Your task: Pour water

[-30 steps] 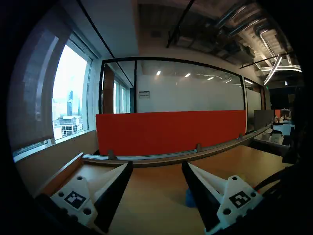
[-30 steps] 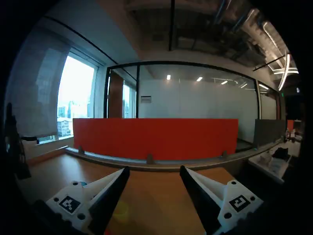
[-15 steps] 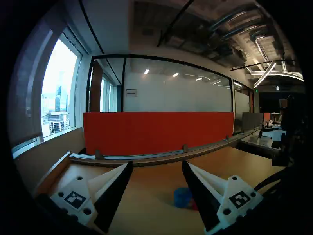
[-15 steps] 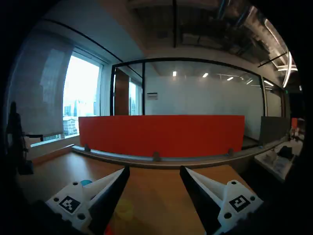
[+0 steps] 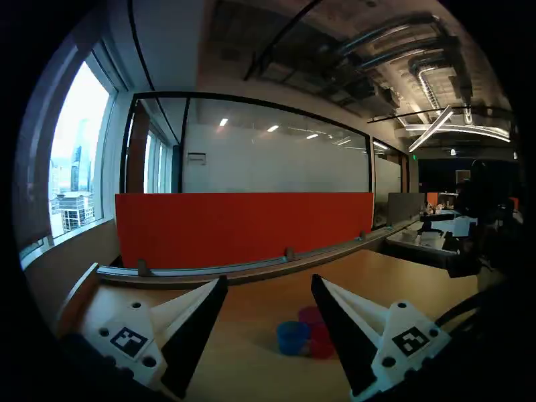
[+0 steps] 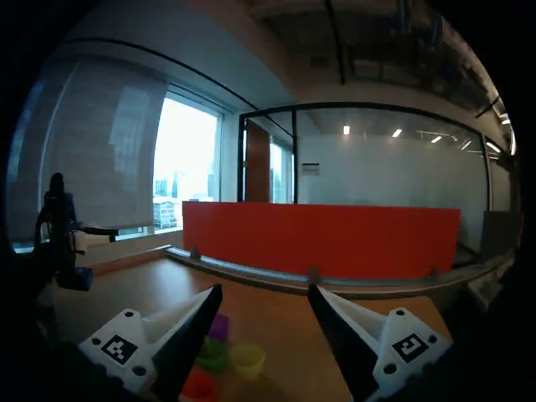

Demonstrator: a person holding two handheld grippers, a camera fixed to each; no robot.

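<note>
jaws apart on both grippers, nothing held. left gripper hovers over the wooden desk. blue cup stands near, between its fingers, with red cup just beside on the right. right gripper looks at purple cup, green cup and yellow cup, clustered by its left finger. orange partition runs along the desk's far edge.
</note>
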